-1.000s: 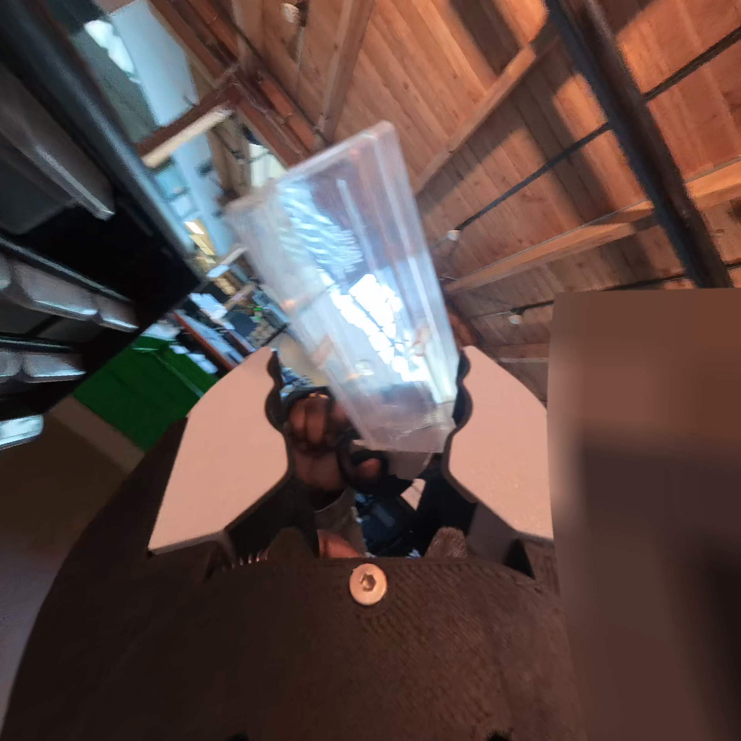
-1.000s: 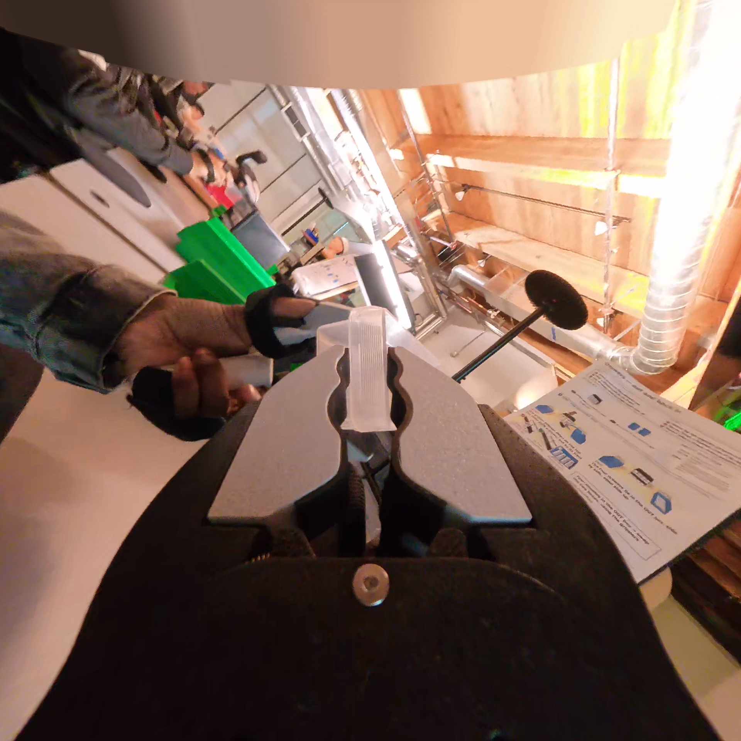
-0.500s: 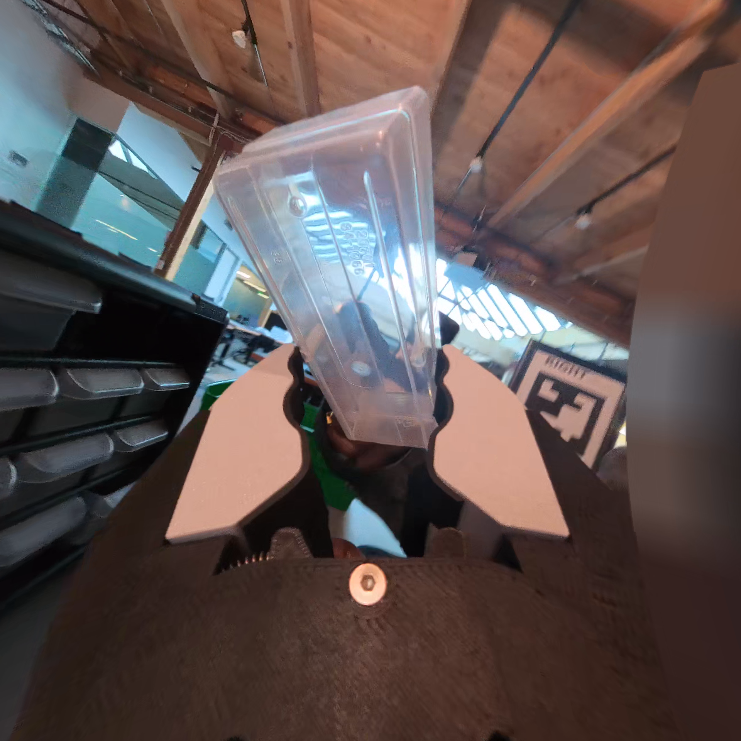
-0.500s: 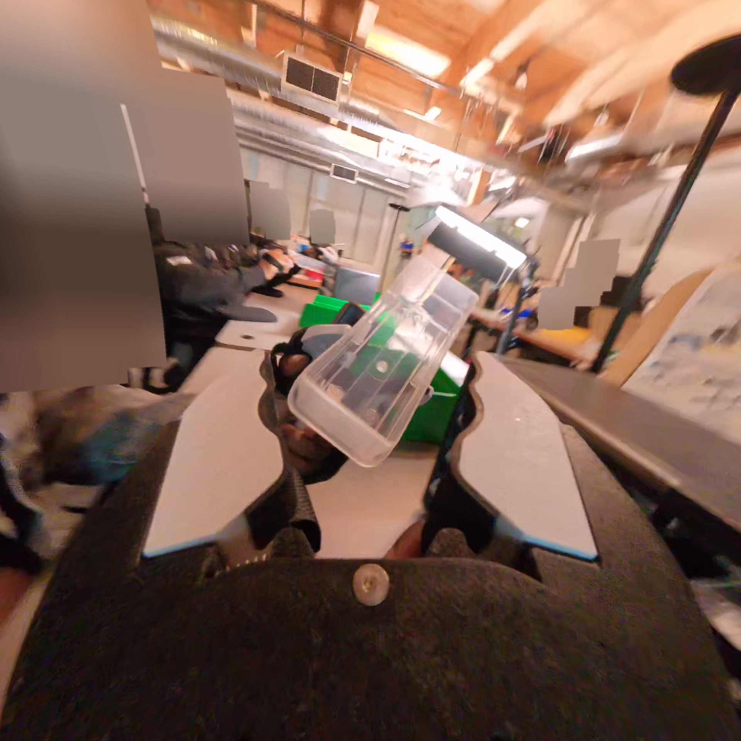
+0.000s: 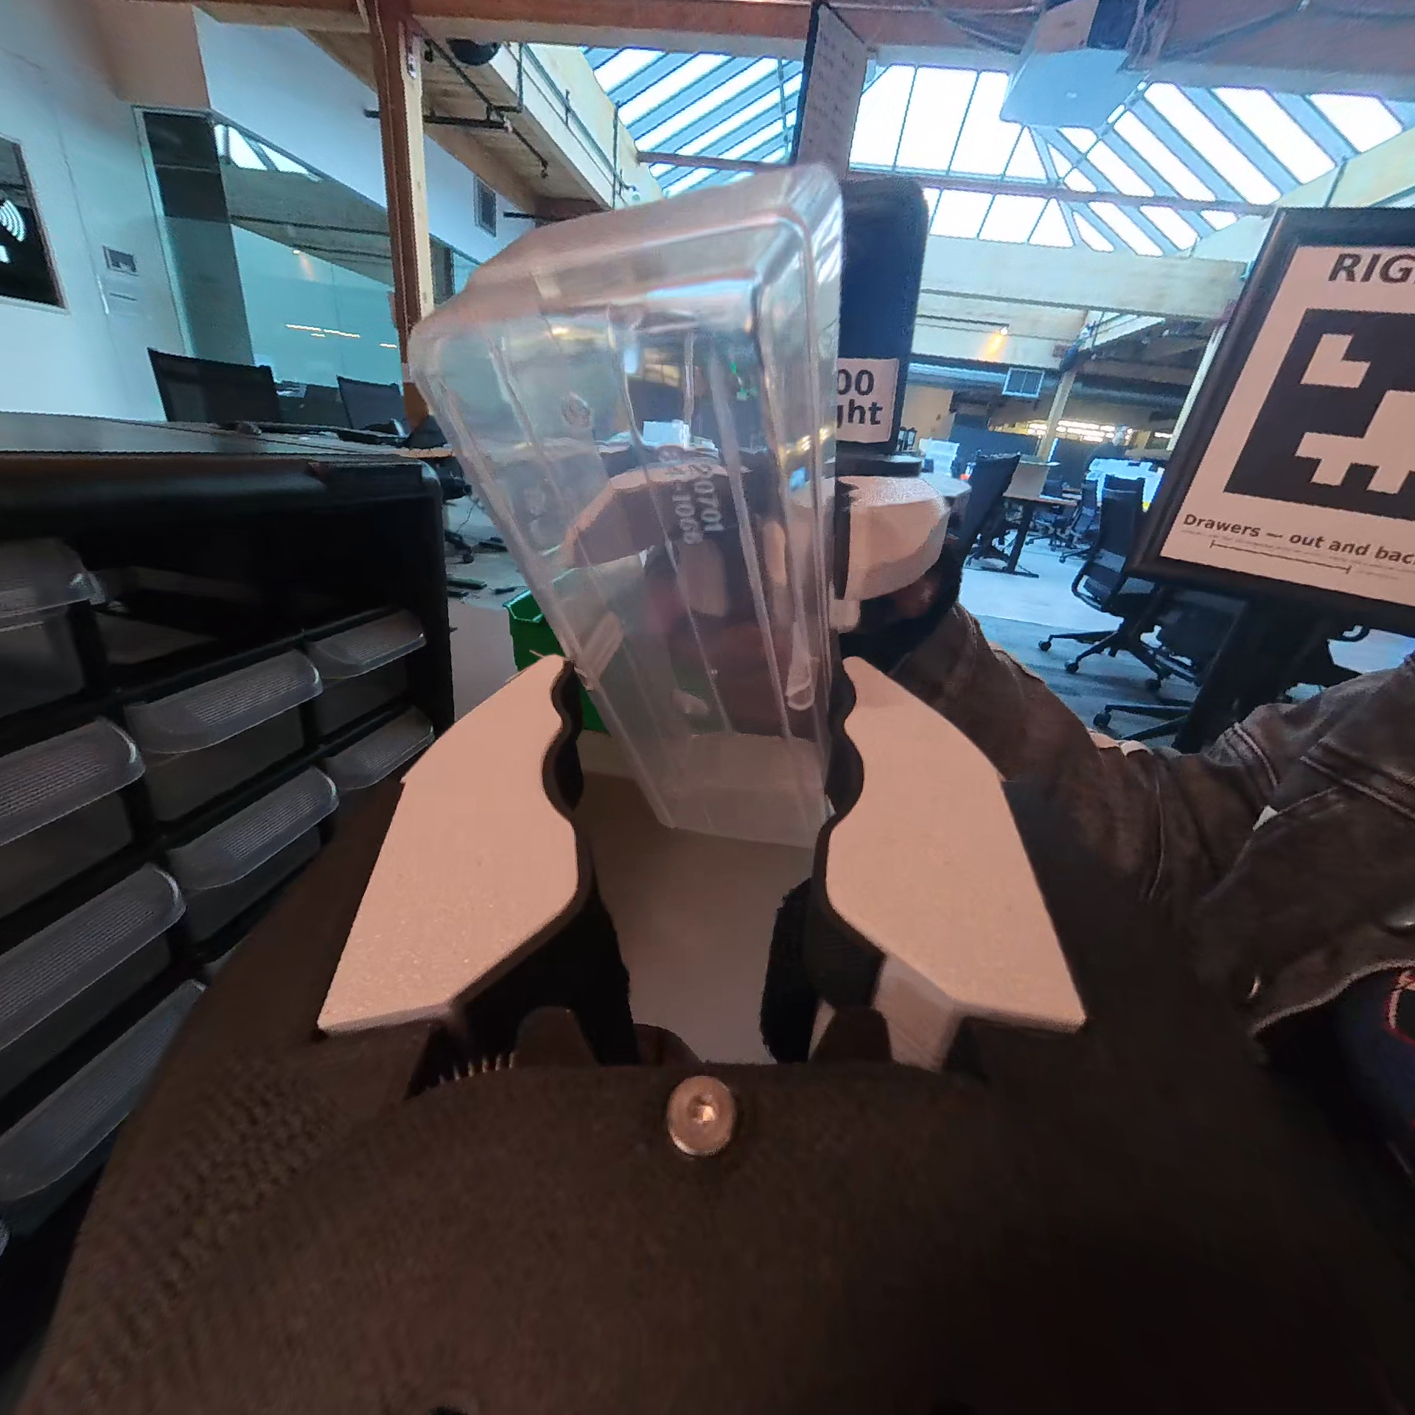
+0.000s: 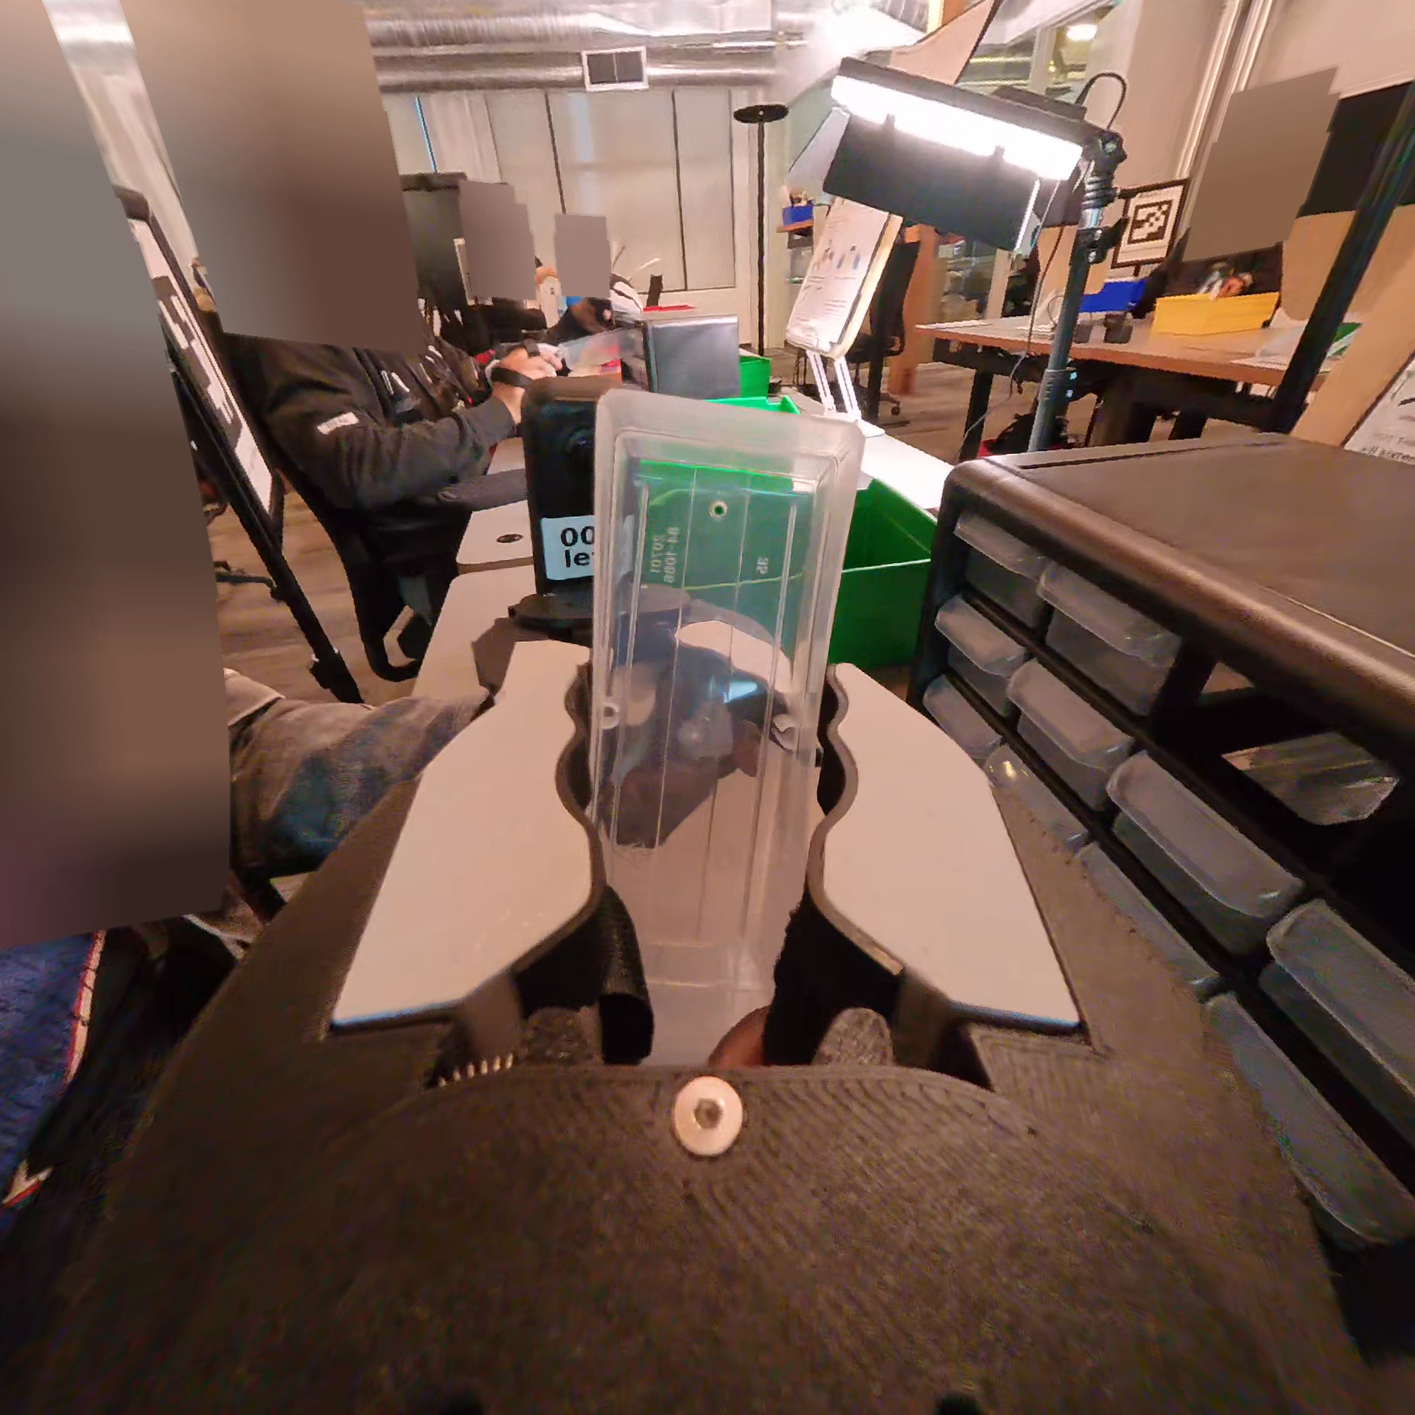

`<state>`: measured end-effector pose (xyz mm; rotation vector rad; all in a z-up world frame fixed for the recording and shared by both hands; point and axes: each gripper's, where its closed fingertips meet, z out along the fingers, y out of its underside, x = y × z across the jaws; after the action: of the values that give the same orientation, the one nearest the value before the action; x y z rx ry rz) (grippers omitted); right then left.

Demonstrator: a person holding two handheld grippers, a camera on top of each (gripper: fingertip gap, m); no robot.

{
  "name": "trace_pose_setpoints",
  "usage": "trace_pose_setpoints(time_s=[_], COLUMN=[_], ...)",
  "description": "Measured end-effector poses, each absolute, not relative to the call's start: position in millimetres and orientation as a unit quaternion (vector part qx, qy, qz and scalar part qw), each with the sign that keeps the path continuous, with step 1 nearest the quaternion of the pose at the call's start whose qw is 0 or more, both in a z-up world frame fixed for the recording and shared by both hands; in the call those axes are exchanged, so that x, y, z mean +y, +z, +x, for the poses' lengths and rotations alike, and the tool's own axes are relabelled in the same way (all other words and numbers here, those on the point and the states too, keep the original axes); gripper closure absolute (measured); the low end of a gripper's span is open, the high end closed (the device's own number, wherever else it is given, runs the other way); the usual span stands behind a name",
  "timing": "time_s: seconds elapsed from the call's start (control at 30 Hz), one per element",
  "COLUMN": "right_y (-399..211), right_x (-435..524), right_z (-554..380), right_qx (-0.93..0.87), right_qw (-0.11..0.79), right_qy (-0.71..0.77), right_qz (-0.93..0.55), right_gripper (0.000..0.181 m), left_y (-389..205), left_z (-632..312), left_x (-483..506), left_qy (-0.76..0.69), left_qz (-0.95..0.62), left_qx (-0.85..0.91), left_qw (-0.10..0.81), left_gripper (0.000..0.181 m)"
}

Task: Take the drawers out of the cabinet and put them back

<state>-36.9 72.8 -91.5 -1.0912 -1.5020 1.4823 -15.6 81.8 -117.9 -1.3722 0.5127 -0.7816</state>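
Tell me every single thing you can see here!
drawer: one, clear, held up between both grippers
cabinet: one, black, beside the grippers
stored drawers: many, clear grey, in the cabinet's slots
bin: one, green, behind the drawer
lamp: one, black with a lit white strip, on a stand at the back
sign: one, black and white, on a stand to the right in the left wrist view
sleeve: one, dark, on the person's right arm
left hand-held gripper: one, grey and black, shut on the drawer
right hand-held gripper: one, grey and black, shut on the drawer
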Motion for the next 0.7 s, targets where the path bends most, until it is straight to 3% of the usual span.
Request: trace_pose_setpoints(time_s=[0.27,0.53,0.7], right_y=[-82,-58,-48], right_x=[71,102,122], right_z=[-30,-4,24], right_qx=[-0.593,-0.576,-0.616], right_qw=[0.420,0.483,0.504], right_qy=[0.570,0.533,0.442], right_qz=[-0.383,-0.388,-0.413], right_gripper=[0.130,0.131,0.130], left_y=[-108,-106,-114], left_z=[-19,-57,-56], left_x=[79,95,99], left_qy=[-0.365,-0.371,-0.336], left_qz=[-0.588,-0.594,-0.616], left_qx=[0.208,0.098,0.108], left_qw=[0.691,0.707,0.704], left_gripper=[0.123,0.103,0.102])
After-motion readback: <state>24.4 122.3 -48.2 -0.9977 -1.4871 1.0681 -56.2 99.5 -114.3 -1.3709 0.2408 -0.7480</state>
